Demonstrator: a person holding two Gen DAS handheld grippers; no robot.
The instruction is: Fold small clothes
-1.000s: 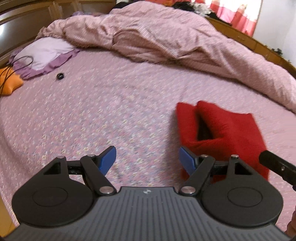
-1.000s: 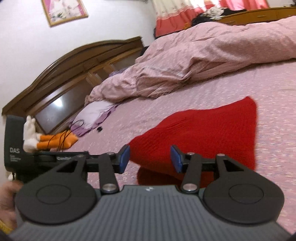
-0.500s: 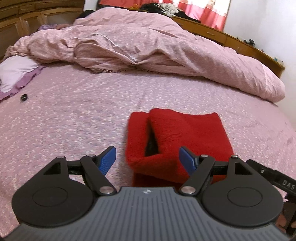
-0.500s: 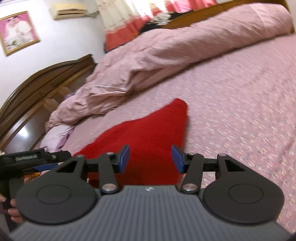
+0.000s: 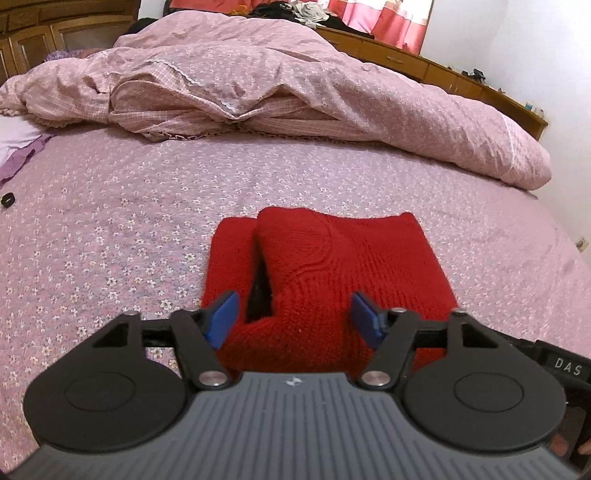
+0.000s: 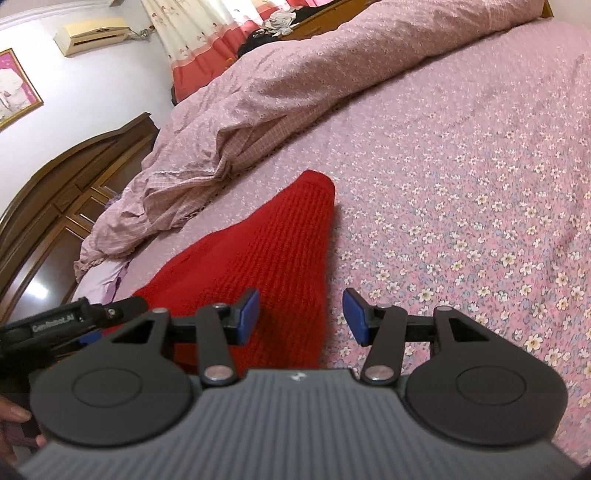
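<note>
Bedroom, wide bed [image 5: 110, 229] under a pink sheet printed with small white flowers. Crumpled pink checked quilt [image 5: 280, 81] heaped well ahead of both claws; dark wooden headboard [image 6: 55, 206] off to the left in the right wrist view, white wall air conditioner [image 6: 92, 33] and red-and-white curtain [image 6: 192, 48] beyond it.

Red knitted garment [image 5: 325, 273], folded into a rough rectangle, lies flat on the sheet directly in front of the left claw [image 5: 293, 319]. Its near edge sits between the blue pads. Left jaws about half open and closing; pads not pressing the knit, gap visible on both sides.

Right claw [image 6: 301, 315] roughly half open, nothing gripped. Right-hand edge of the red garment [image 6: 273, 258] runs between its pads, the left pad over the knit, the right pad over bare sheet.

Writing: "DAS" in white on the black body at the lower right of the left view; a label on the other black gripper body at lower left of the right view, blurred, not readable with certainty.
</note>
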